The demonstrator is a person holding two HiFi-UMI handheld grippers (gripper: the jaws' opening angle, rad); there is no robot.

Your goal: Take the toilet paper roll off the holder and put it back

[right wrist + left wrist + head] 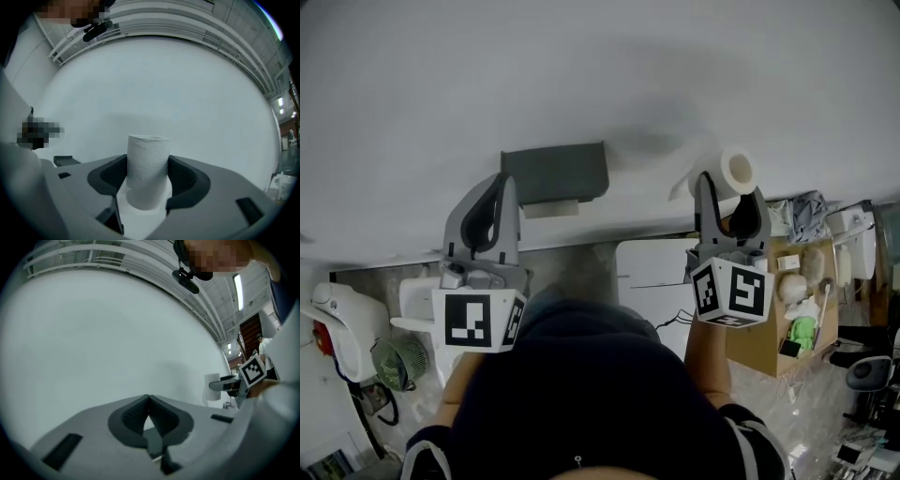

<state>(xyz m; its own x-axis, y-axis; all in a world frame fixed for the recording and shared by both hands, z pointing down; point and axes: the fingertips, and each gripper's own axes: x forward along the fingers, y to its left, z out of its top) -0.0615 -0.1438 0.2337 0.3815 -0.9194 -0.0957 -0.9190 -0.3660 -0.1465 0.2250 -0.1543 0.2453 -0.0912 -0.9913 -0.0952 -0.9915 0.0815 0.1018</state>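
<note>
A grey box-shaped holder [555, 175] is fixed to the white wall, with a pale strip under it. My right gripper [729, 197] is shut on the white toilet paper roll [728, 173], held away from the wall to the right of the holder. In the right gripper view the roll [147, 171] stands upright between the dark pads [187, 180]. My left gripper [492, 208] is just left of the holder, shut with nothing in it. Its pads [133, 418] meet in front of the bare wall in the left gripper view. The roll [212, 387] shows there at the far right.
The white wall [581, 75] fills the space ahead. Below are a white toilet [417, 300], a small fan [394, 361], a white panel [652, 281] and a cardboard box [787, 309] holding small items. My dark clothing [581, 394] covers the lower middle.
</note>
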